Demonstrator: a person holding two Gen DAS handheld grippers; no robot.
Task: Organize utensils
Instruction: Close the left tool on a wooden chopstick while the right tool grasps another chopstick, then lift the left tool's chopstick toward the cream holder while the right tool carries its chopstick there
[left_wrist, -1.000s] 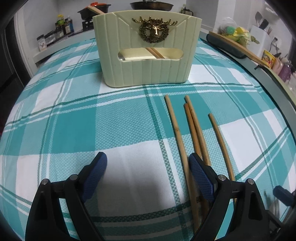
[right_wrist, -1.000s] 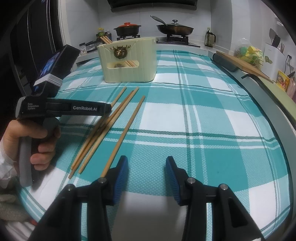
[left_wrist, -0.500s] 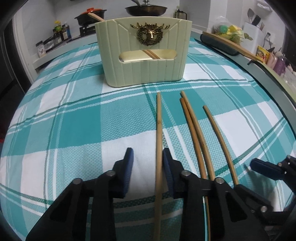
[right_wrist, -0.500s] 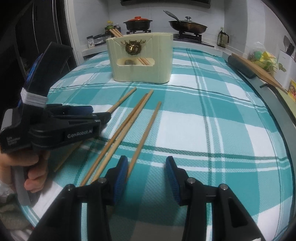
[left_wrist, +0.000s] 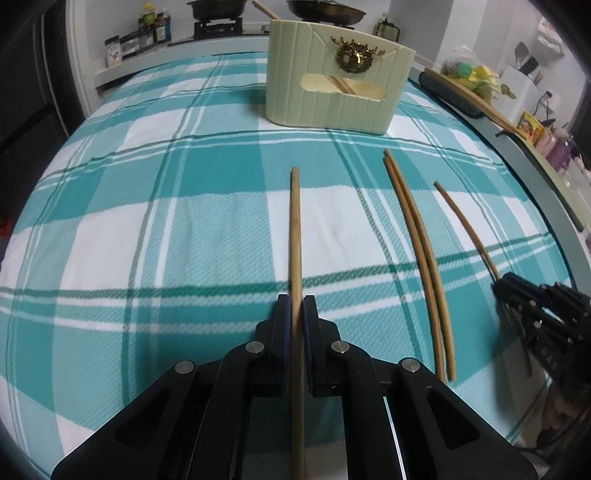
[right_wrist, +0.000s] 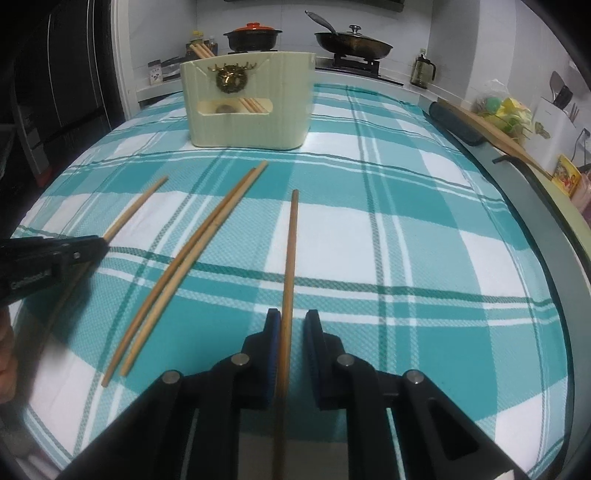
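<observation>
L fingers (left_wrist: 297, 314) astride chopstick (left_wrist: 295, 229) (clamped)

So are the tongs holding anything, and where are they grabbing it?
The left tongs pinch one chopstick near its middle. The right tongs are closing around another chopstick, not yet gripping it.

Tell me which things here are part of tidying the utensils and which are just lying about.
Part of the job:
- chopstick in the left gripper
- chopstick between the right gripper jaws, which are closing
- pair of chopsticks on the cloth
- cream holder

Just lying about:
- red-lidded pot
- frying pan
- glass jug
- checked tablecloth
</observation>
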